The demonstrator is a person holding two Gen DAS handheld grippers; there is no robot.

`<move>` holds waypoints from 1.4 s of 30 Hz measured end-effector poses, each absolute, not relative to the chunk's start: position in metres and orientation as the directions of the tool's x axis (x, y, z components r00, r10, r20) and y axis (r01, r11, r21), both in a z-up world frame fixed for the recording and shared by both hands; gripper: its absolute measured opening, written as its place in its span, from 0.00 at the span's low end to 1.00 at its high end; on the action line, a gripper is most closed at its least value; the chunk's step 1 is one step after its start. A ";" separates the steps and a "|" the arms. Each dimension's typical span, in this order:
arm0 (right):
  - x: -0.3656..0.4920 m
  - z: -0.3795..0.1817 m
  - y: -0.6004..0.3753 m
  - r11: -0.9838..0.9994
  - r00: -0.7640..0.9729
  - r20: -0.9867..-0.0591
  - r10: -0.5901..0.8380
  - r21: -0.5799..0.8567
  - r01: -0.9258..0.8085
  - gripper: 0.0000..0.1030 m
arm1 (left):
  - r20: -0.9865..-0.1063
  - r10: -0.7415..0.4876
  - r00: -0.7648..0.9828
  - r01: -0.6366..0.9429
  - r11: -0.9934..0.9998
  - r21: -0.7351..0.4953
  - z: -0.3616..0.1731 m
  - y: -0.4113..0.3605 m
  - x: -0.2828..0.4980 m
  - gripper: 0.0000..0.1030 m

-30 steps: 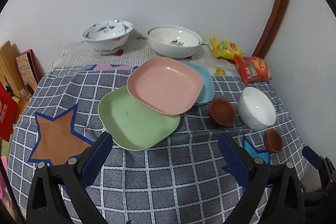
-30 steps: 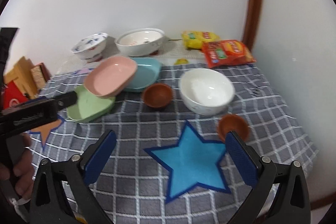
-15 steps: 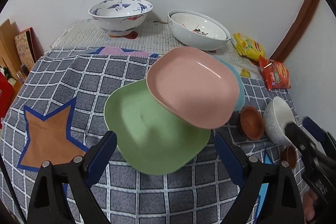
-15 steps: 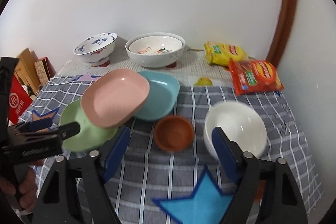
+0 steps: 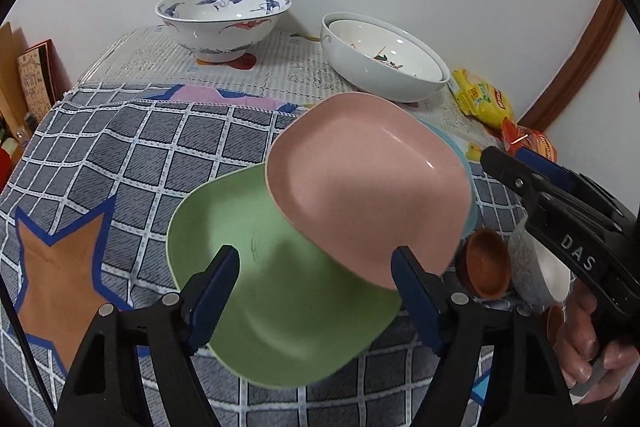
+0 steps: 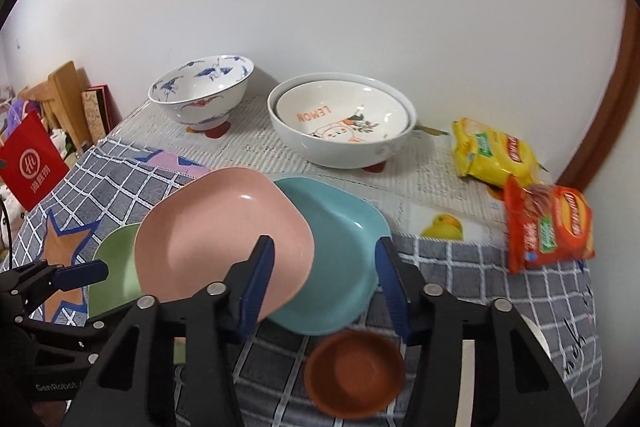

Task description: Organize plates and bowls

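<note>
A pink plate [image 5: 372, 183] [image 6: 216, 239] lies tilted across a green plate [image 5: 280, 307] [image 6: 116, 279] and a teal plate [image 6: 340, 259] on the checked cloth. My left gripper [image 5: 316, 279] is open and empty above the green plate's near part. My right gripper [image 6: 324, 267] is open and empty above the teal plate's near edge; it also shows in the left wrist view [image 5: 560, 227]. A small brown bowl [image 6: 354, 373] [image 5: 486, 263] sits just in front of the teal plate. A white bowl [image 5: 540, 267] is beside it.
A blue-patterned bowl [image 6: 202, 91] and a white stacked bowl pair [image 6: 340, 123] stand at the back by the wall. Yellow [image 6: 492, 151] and red [image 6: 548, 227] snack bags lie at the back right. Boxes and a red bag [image 6: 32, 163] stand off the left edge.
Both grippers have moved forward toward the plates, which now appear much closer. The right gripper has come over the teal plate and small brown bowl. Nothing was taken hold of.
</note>
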State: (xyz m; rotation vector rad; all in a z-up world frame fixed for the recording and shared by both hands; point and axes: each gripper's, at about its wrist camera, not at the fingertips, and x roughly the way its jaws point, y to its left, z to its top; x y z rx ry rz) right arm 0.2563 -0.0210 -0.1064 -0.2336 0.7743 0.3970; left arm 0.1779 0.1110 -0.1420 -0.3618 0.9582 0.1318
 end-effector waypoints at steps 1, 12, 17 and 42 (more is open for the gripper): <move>0.260 -0.108 -0.019 0.898 0.646 -0.715 0.267 -0.059 -0.437 0.45 | -0.818 -0.051 0.573 -0.270 0.931 -0.247 -0.144 0.113 0.180 0.71; 0.303 -0.136 -0.002 0.877 0.566 -0.764 0.310 -0.001 -0.481 0.45 | -0.824 -0.083 0.560 -0.261 0.927 -0.271 -0.158 0.114 0.196 0.57; 0.319 -0.147 0.002 0.871 0.518 -0.780 0.350 0.067 -0.487 0.43 | -0.833 -0.121 0.540 -0.258 0.918 -0.300 -0.167 0.117 0.204 0.47; 0.272 -0.138 -0.017 0.897 0.486 -0.794 0.364 0.160 -0.411 0.11 | -0.796 -0.188 0.575 -0.232 0.896 -0.379 -0.154 0.124 0.180 0.19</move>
